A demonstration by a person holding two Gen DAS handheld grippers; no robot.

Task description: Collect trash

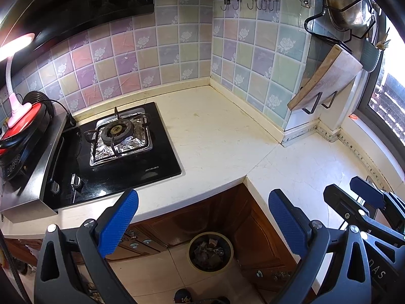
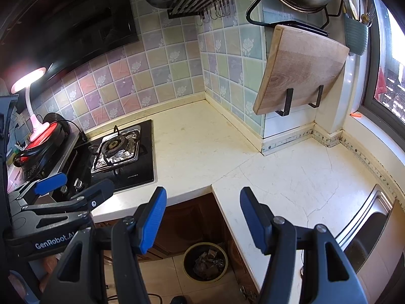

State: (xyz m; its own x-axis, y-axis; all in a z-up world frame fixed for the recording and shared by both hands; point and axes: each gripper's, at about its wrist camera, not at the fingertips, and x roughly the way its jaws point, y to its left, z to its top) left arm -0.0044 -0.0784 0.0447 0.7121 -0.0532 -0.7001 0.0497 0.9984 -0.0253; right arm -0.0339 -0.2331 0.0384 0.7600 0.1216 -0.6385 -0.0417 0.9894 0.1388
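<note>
Trash bin [image 1: 210, 254]: sitting on the floor below the counter [image 1: 215, 136] corner, holding scraps.
Left gripper [image 1: 202, 224]: hovering, gaping, gripping nothing.
Right gripper [image 2: 203, 217]: hovering, half-spread, gripping nothing.
Counter: pale, lying bare beside the stove [image 1: 121, 136].

The left gripper [image 1: 202, 225] has two black arms with blue pads. Its jaws stand wide apart, and nothing is between them. It tips forward and down. In its own view, one blue pad is at 8 o'clock and the other at 4 o'clock.

The right gripper [image 2: 202, 217] looks the same, black with blue pads. Its jaws are apart too, with nothing between them. It also tips forward and down.

The two grippers are side by side. From the left one, the right gripper shows at 4 o'clock. From the right one, the left gripper shows at 8 o'clock.
</note>
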